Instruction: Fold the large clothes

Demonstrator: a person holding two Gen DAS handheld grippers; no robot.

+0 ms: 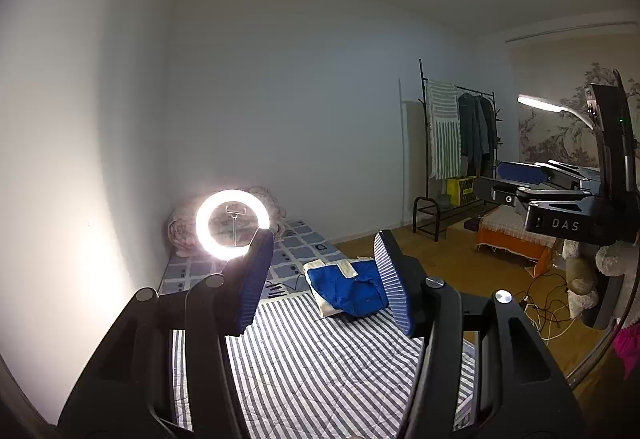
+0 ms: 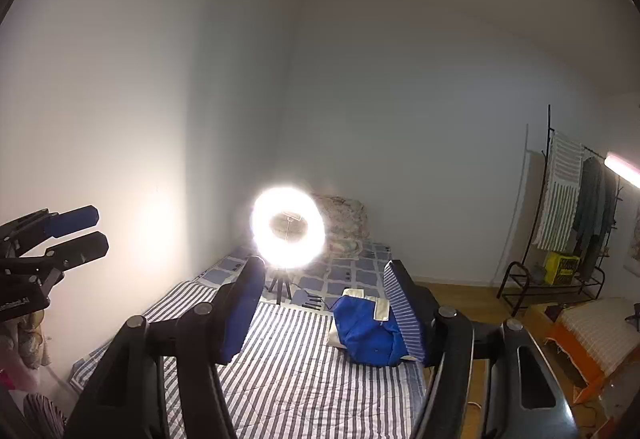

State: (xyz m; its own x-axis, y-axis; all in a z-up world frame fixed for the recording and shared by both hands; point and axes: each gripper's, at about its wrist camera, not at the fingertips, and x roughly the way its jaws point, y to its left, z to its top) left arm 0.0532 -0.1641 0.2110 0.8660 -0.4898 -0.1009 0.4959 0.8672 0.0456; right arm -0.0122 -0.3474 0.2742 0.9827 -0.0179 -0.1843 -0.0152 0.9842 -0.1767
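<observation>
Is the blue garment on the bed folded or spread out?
Folded: the blue garment lies as a compact bundle on the striped bed sheet, not spread flat.

A blue garment (image 1: 352, 289) with white trim lies folded into a compact, slightly rumpled bundle on the striped bed sheet (image 1: 320, 359), just right of centre in the lower half of both views (image 2: 370, 333). White panels show along its upper edge and beneath its left side.

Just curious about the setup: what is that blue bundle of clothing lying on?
The blue garment lies on the striped sheet covering the bed, with some white cloth peeking out beneath it. Whatever else lies under it is hidden.
</observation>
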